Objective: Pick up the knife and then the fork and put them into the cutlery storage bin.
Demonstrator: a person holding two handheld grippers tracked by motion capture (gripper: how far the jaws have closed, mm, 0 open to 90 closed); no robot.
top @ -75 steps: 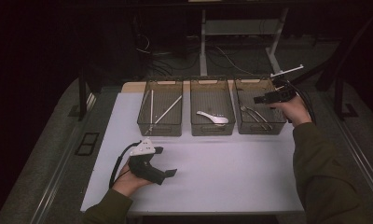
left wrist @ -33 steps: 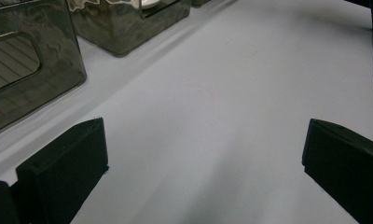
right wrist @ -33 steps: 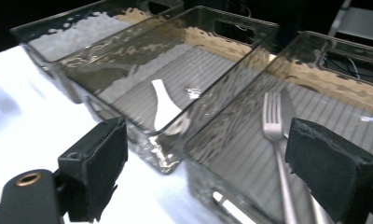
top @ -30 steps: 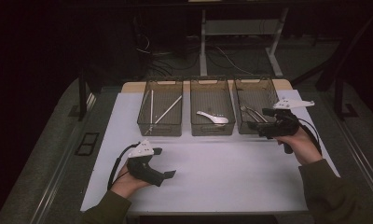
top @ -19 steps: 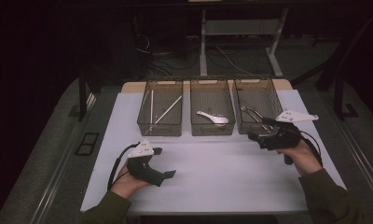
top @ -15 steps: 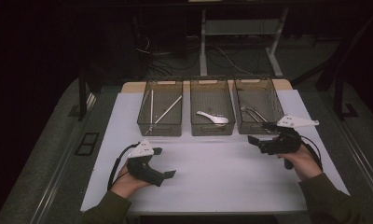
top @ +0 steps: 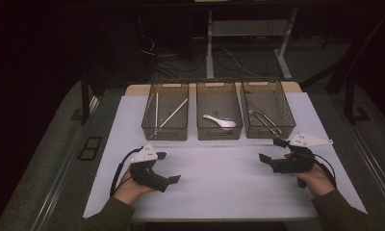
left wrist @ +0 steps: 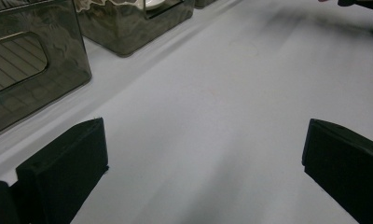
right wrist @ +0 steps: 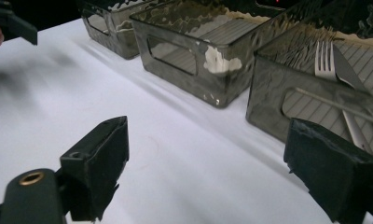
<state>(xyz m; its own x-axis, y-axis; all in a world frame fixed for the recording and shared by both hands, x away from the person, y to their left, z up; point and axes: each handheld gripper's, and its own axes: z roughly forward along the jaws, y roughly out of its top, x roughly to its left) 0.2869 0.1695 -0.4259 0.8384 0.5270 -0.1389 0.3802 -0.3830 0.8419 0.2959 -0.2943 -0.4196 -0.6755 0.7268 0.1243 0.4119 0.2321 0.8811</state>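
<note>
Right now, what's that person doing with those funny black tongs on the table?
A person holds one set of tongs in each hand over a white table. The left tongs and the right tongs are both open and hold nothing. Behind them stand three see-through bins: the left bin has long sticks, the middle bin a white spoon, and the right bin a fork and other metal cutlery.

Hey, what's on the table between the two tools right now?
Nothing: in the high view the white table top is bare between the left tool and the right tool. The bins with cutlery sit farther back.
</note>
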